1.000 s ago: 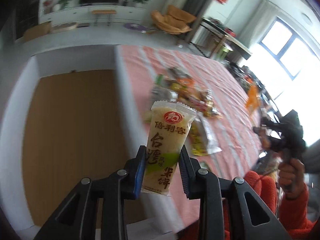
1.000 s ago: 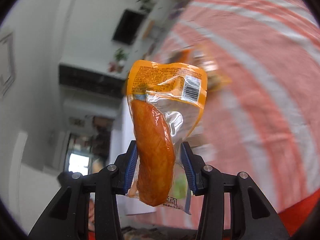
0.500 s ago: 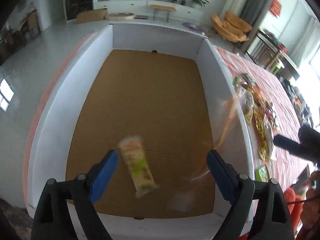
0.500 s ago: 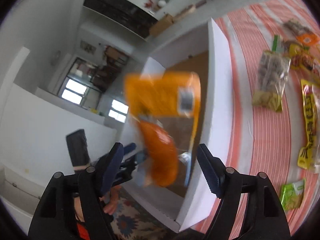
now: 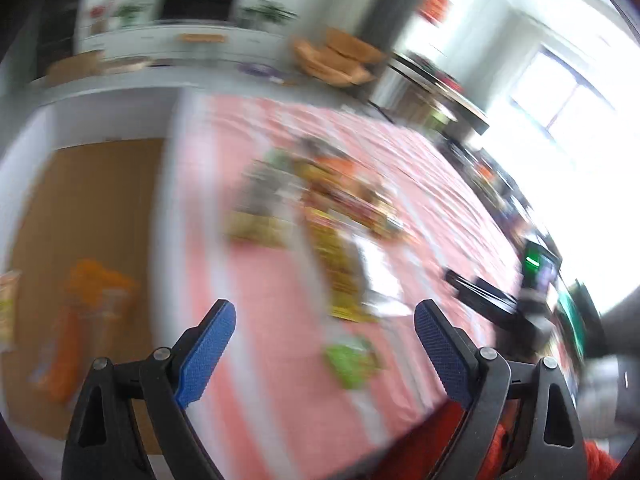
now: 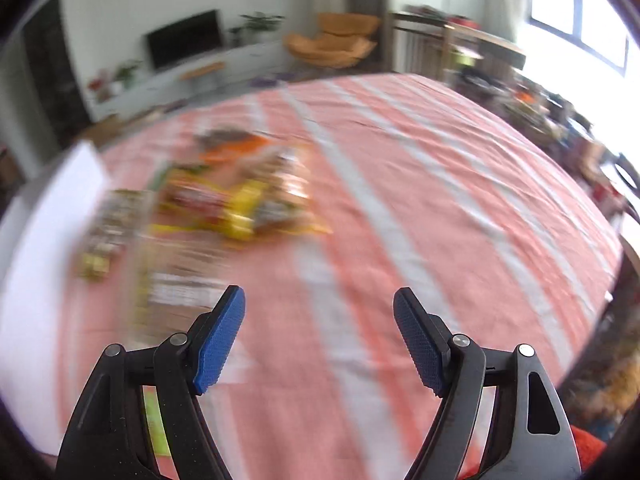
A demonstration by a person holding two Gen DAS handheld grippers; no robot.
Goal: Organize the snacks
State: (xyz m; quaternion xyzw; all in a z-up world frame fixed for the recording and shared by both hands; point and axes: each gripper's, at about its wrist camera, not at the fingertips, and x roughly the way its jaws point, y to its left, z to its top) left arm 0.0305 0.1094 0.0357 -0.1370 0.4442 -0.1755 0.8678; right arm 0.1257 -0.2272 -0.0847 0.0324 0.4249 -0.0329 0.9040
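Left wrist view is smeared with blur, but I can read my left gripper (image 5: pixel 325 322): its blue-padded jaws stand wide apart with nothing between them, only the pink-and-white striped tablecloth (image 5: pixel 276 320) behind the gap. At the left of the frame lies the white-walled box with a brown cardboard floor (image 5: pixel 84 184). On that floor, left of my left finger and well clear of it, rests the orange plastic sausage packet (image 5: pixel 80 320), and at the very left edge I catch a sliver of the pale yellow-green wrapped cake packet (image 5: pixel 7 304). Above the gap, toward the middle of the frame, sits the loose heap of mixed snack packets (image 5: pixel 320 208) on the cloth, apart from the jaws. A small green packet (image 5: pixel 352 360) lies lower, between the two fingers in the picture and just above the right pad's base. At the right edge I see the other black gripper (image 5: pixel 484 300), blurred.

Right wrist view shows my right gripper (image 6: pixel 319 314) also spread open and empty over bare striped cloth. The snack heap (image 6: pixel 236 200) sits up and to the left of the left finger; its nearest clear-wrapped packets (image 6: pixel 176 292) come close to that fingertip, though I cannot tell if they touch. The box's white wall (image 6: pixel 60 200) fills the left edge.
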